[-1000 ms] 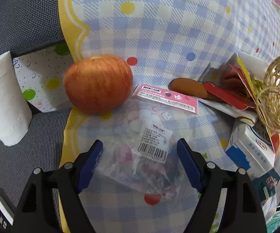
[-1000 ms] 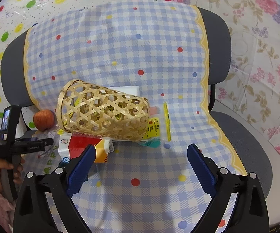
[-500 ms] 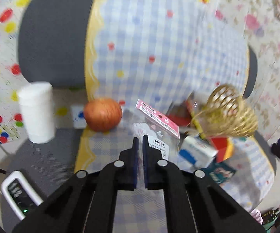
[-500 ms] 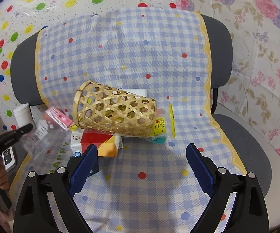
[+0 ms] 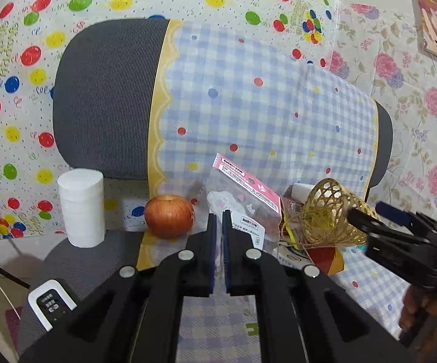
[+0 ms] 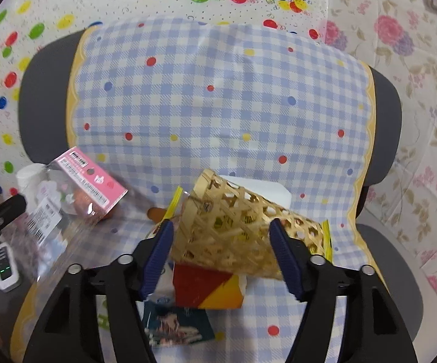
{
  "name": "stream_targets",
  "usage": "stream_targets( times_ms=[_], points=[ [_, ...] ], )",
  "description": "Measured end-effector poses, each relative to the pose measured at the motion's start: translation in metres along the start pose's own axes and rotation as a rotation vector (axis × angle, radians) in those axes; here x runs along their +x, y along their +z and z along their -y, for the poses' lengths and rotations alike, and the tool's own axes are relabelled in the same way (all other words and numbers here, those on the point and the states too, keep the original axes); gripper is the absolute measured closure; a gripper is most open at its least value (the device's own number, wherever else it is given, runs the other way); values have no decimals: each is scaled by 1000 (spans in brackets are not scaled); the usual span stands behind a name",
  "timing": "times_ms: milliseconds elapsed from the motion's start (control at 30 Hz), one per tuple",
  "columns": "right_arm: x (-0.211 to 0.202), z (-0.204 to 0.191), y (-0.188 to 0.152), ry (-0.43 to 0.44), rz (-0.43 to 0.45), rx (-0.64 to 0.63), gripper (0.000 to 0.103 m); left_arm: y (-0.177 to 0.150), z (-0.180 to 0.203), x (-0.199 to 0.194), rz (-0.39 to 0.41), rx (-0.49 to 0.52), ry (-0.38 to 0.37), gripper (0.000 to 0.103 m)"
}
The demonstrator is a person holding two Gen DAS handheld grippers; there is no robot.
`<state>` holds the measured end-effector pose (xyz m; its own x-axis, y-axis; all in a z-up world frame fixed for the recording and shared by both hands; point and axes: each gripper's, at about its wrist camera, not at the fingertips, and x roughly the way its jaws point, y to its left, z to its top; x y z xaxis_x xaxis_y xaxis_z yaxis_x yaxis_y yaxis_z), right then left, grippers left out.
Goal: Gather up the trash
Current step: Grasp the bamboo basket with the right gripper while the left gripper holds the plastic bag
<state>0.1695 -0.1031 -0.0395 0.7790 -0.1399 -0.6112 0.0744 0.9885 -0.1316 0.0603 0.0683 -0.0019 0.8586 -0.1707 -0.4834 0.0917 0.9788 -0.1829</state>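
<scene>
Left gripper (image 5: 219,224) is clamped tight on the clear plastic packet (image 5: 242,202) with the pink header card, jaws all but touching with the film pinched between them, and the packet hangs up off the checked cloth (image 5: 248,106) that drapes the grey chair (image 5: 103,96). Just behind it on the seat sits the red apple (image 5: 169,216), and off to the left a white paper cup (image 5: 81,207) stands upright. Over on the right, the right gripper (image 6: 220,252) comes in with its jaws wide but just now closing, one blue pad either side of the woven bamboo basket (image 6: 242,230) lying on its side; whether the pads touch the weave I can't tell. Under the basket there's a red and orange carton (image 6: 206,287), plus a white box (image 6: 257,187) behind it. A small white device (image 6: 5,267) lies at the seat's left edge.
</scene>
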Motion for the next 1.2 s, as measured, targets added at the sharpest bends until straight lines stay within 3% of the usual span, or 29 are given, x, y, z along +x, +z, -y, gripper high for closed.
stream_targets(
  times_ms=[133, 233, 300, 367, 500, 567, 833, 1200],
  points=[
    [15, -14, 3, -76, -11, -32, 29, -5, -2, 8, -23, -11, -12, 101],
    [17, -11, -3, -136, -27, -39, 35, -10, -2, 9, -33, -13, -27, 101],
    [10, 1, -10, -144, -32, -12, 52, -14, 1, 9, -38, -5, -40, 101],
    [1, 15, -18, -145, -33, 10, 61, -17, 4, 9, -43, -3, -50, 101],
    [-17, 56, -41, -128, -43, 92, 90, -24, 13, 9, -56, 1, -75, 101],
    [-25, 76, -52, -134, -33, 131, 94, -27, 19, 8, -60, 10, -83, 101],
    [-45, 144, -65, -48, 25, 336, 96, -31, 45, -6, -51, 58, -103, 101],
    [-95, 182, -83, -26, 60, 381, 96, -31, 101, -38, 5, 143, -189, 101]
  ],
)
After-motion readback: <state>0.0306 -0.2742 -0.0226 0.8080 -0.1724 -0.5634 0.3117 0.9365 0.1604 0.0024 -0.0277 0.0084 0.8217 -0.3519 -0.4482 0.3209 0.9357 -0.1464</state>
